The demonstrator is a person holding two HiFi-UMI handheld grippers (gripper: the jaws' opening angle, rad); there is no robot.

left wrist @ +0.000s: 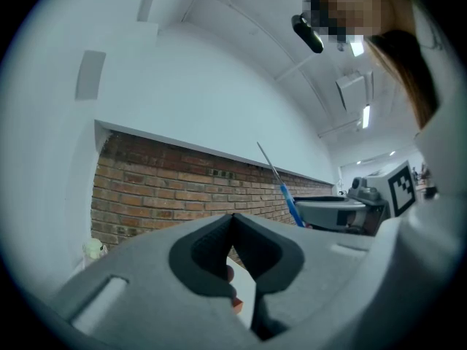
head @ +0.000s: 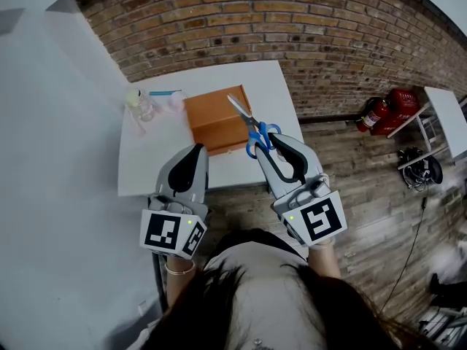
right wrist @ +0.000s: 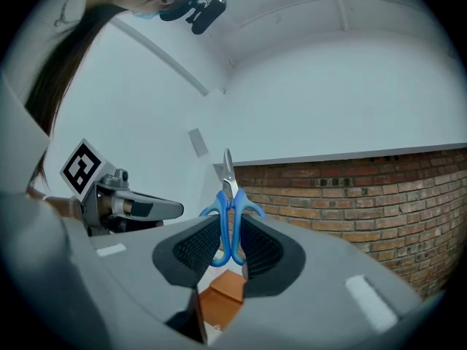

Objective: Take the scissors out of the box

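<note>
Red brick wall point(head: 292, 20) is running along the far side of the room, with a plain white wall point(head: 51, 122) meeting it on the left and a wood-plank floor point(head: 365, 195) spreading out to the right. A white table point(head: 270, 86) is standing against the brick, carrying an orange-brown box point(head: 215, 119) near its middle and some small clutter point(head: 149, 104) at its left end. Off to the right, two red fire extinguishers point(head: 387, 111) are lying on the floor beside a second white table point(head: 445, 115). The person is standing at the near edge of the table, holding both tools level. The right gripper point(head: 273, 143) is clamping the blue handles of the scissors point(right wrist: 230, 210) between its ribbed pads. The scissors are hanging clear of the box, above its right near corner, with the blades pointing away toward the brick. In the right gripper view the box is showing below and beyond the jaws. The left gripper point(head: 195, 152) is hovering just off the near left corner of the box, its jaws pressed together at the tips with nothing between them.
</note>
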